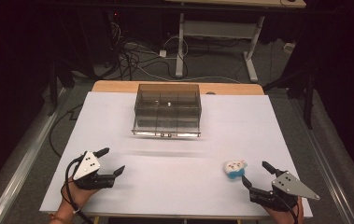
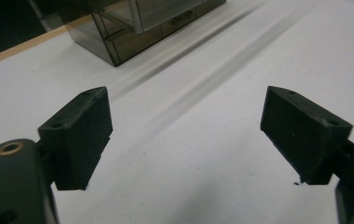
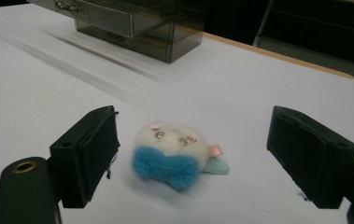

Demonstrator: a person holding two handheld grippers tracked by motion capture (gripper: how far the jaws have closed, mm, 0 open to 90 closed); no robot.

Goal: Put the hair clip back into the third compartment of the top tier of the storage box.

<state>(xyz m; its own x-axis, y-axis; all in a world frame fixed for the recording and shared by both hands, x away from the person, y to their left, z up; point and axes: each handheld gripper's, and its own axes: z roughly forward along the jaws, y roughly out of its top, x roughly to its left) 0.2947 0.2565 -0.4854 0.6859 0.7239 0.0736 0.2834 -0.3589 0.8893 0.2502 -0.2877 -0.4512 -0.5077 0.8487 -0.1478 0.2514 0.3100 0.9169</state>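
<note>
Around me: dark room, grey floor (image 1: pixel 305 116) with cables (image 1: pixel 132 56), a desk frame (image 1: pixel 212 32) beyond.
Table (image 1: pixel 118 121): white top, wooden far edge.
Drawer box (image 1: pixel 167 109): smoky clear plastic, at the far middle; one drawer pulled out slightly, its contents too dim to tell.
Plush toy (image 1: pixel 235 168): white with a blue bow, lying just ahead of my right claw (image 1: pixel 256 173).
Right claw: jaws wide apart, toy not touched.
Left claw (image 1: pixel 111 161): jaws wide apart over bare table.
</note>
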